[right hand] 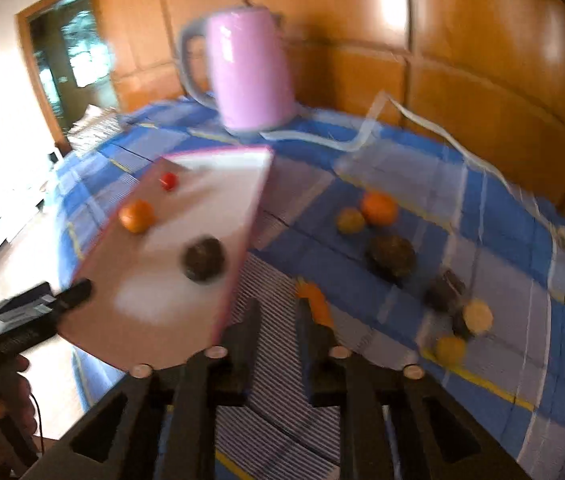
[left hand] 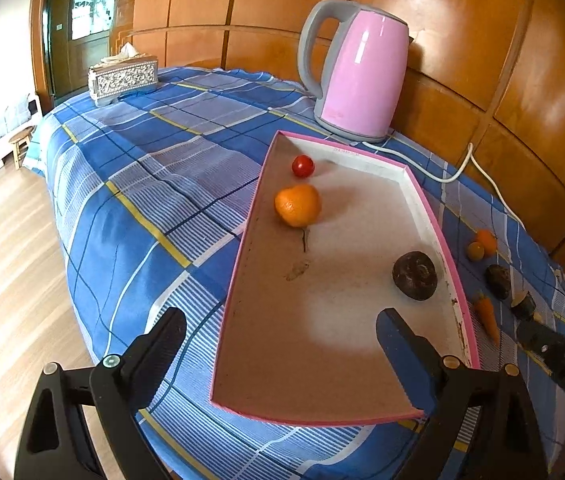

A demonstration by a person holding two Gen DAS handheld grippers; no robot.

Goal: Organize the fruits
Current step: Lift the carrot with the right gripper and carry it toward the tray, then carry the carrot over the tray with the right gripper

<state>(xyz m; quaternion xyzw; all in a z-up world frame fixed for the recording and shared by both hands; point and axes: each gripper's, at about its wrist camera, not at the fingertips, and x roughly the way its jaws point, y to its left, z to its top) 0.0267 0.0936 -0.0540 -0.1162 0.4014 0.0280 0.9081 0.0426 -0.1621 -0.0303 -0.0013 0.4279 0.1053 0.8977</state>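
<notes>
Three fruits are already gathered in the pink-rimmed tray (left hand: 430,204): a cherry tomato (left hand: 303,166) near its far left corner, a tangerine (left hand: 297,205) just beside it along the left wall, and a dark round fruit (left hand: 415,275) close to the right wall. The tray is set on the blue checked tablecloth (left hand: 154,184) as the collecting place, so the task is judged part done. More pieces are left on the cloth off the tray's right edge: a second tangerine (right hand: 379,208) touching a small yellow fruit (right hand: 350,220), another dark fruit (right hand: 392,255), a small carrot (right hand: 316,303), and further pieces toward the table's right edge, too blurred to be named. The right gripper (right hand: 276,322) is held with its jaws narrowed almost together and nothing between them, pointed at the cloth beside the carrot, probably for the next pick. The left gripper (left hand: 280,334) is kept wide and empty over the tray's near end. A pink kettle (left hand: 362,76) is stood behind the tray's far edge, and a tissue box (left hand: 122,78) at the far left corner.
</notes>
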